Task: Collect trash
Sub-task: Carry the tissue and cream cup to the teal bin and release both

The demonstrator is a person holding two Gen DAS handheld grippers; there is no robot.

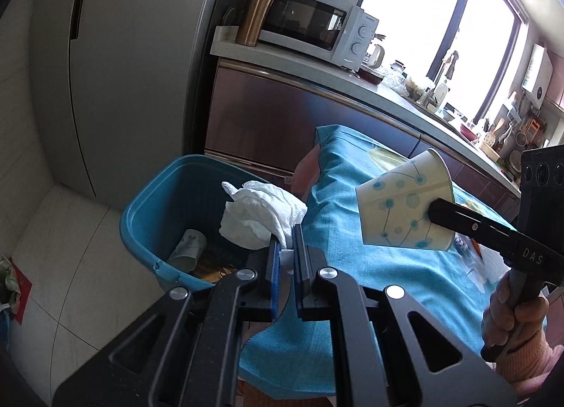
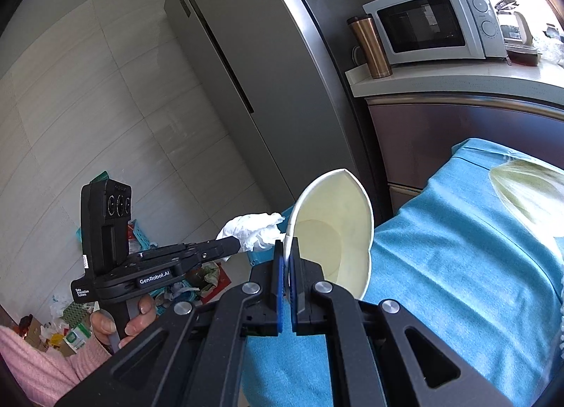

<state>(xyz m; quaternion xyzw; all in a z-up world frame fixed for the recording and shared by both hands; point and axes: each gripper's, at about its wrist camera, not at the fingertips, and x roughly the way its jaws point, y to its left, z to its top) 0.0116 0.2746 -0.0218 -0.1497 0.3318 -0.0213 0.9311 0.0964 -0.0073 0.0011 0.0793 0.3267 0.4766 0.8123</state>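
Note:
My left gripper is shut on a crumpled white tissue, which hangs over the rim of a blue trash bin. Inside the bin lies a paper cup. My right gripper is shut on the wall of a squashed paper cup with teal dots, held above the blue-clothed table. From the left wrist view that cup hovers right of the bin with the right gripper pinching its side. In the right wrist view the left gripper holds the tissue at left.
A tall grey fridge stands behind the bin. A counter carries a microwave and a copper tumbler. Loose packaging and rubbish litter the floor at left. A pale plastic sheet lies on the cloth.

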